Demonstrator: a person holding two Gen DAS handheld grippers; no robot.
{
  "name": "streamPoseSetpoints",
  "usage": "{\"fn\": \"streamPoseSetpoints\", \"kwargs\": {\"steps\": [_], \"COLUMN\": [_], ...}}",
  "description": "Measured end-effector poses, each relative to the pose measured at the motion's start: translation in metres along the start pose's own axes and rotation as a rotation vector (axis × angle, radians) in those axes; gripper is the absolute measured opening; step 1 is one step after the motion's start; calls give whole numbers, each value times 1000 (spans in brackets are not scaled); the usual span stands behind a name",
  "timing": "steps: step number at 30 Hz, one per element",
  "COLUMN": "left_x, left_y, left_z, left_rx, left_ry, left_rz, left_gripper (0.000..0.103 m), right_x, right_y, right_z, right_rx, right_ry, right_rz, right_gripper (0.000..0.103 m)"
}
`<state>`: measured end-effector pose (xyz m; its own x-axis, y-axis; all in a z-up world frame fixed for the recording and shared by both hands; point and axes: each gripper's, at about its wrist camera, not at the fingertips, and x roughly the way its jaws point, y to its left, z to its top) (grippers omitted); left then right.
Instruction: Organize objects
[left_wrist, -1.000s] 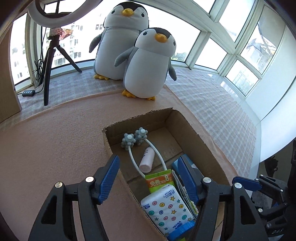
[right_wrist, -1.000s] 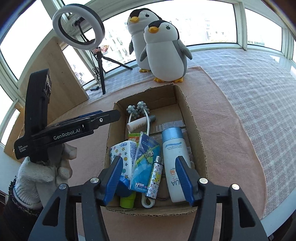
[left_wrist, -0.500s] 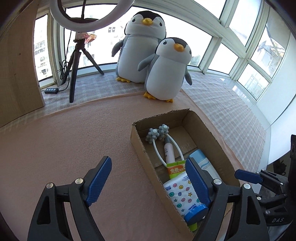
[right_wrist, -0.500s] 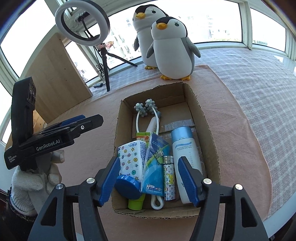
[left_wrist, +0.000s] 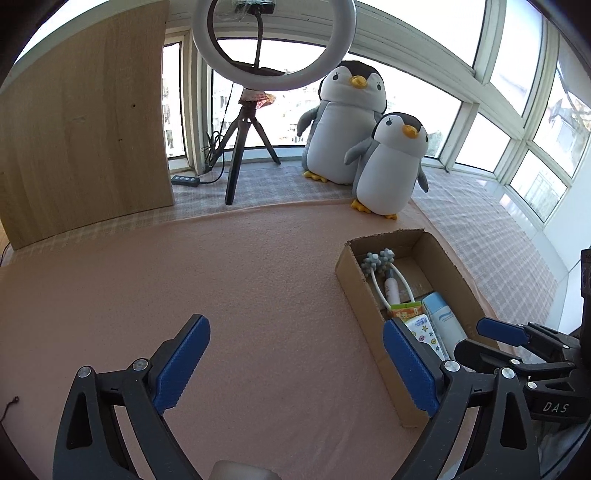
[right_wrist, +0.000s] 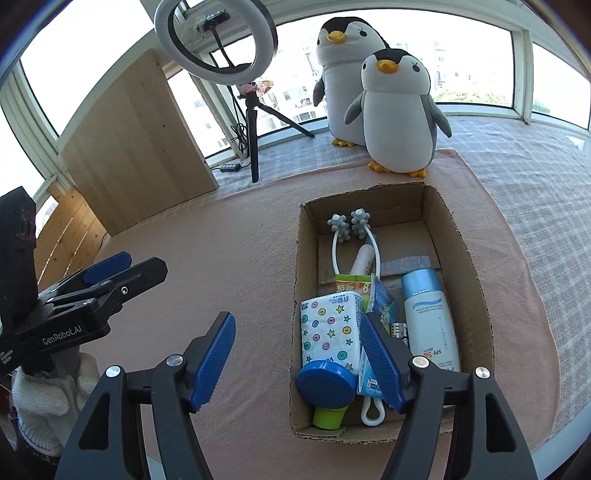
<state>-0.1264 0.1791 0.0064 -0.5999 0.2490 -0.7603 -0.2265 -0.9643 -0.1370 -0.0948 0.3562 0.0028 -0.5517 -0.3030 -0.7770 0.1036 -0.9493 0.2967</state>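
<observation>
From the left wrist camera, the left gripper (left_wrist: 295, 363) hangs over bare pink mat (left_wrist: 221, 280), its blue-padded jaws spread wide and holding nothing. The cardboard box (left_wrist: 360, 295) sits off to its right, and the right gripper (left_wrist: 502, 332) pokes in at the far right edge. Two plush penguins (left_wrist: 388, 162) stand behind by the window, beside a ring light on a tripod (left_wrist: 273, 44).

From the right wrist camera, the right gripper (right_wrist: 299, 363) is also wide open and empty, above the box's near left wall. Inside the box lie a star-print tissue pack (right_wrist: 328, 328), a white sunscreen bottle (right_wrist: 428, 321), a white roller massager (right_wrist: 351, 232) and a blue-capped bottle (right_wrist: 325, 380). A gloved hand (right_wrist: 40, 398) holds the left gripper at the left.
</observation>
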Motion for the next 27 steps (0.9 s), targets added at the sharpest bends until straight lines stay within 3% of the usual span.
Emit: {"fn": "streamPoseSetpoints", "kwargs": {"steps": [16,27], "left_x": [-55,-73], "left_y": [75,114], "left_z": [-55,-88], "left_rx": [-88,-123], "left_ry": [4,8], "left_rz": [104,146], "left_gripper": [98,99], "right_x": [15,25], "right_y": [94,130], "right_z": [-11,-35], "right_rx": [-122,-152], "right_ry": [-10,-23], "right_rz": [14,-20], "right_gripper": [71,76]}}
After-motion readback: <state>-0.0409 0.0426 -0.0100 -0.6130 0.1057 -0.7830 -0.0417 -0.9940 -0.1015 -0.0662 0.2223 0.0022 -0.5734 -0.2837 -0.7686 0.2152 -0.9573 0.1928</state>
